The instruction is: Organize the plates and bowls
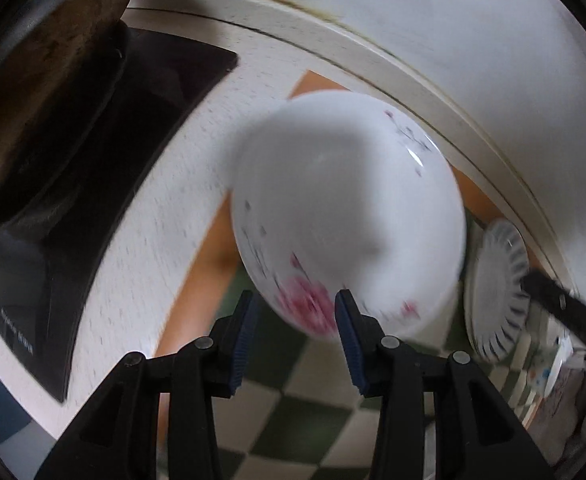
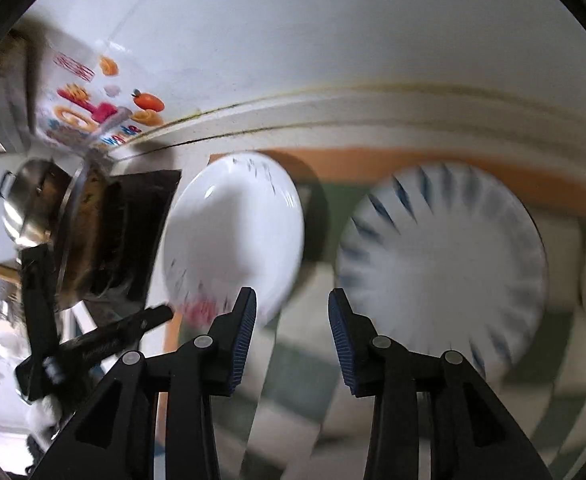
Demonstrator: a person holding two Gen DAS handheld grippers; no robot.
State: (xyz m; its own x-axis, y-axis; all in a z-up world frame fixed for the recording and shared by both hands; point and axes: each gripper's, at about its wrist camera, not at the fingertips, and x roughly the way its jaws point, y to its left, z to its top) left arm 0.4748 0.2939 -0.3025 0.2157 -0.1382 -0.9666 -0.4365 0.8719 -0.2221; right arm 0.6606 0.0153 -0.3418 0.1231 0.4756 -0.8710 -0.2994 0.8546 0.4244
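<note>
Floral plate (image 1: 349, 216) lies on checked mat (image 1: 293, 392) on desk (image 1: 173, 208), just ahead of left gripper (image 1: 297, 316); gripper released, jaws apart at near rim, nothing held. Blue-striped plate (image 2: 441, 264) beside it on same mat, ahead of right gripper (image 2: 291, 316), likewise released and empty. Judged step: approach to grasp, stacking not yet done. Next move: ease left jaws over floral rim, clench. Frames blurred. Stove (image 1: 93, 152) and pot (image 1: 53, 40) to left.

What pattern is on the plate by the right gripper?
Dark blue radial strokes around the rim of the white plate, clearest in the right wrist view.
</note>
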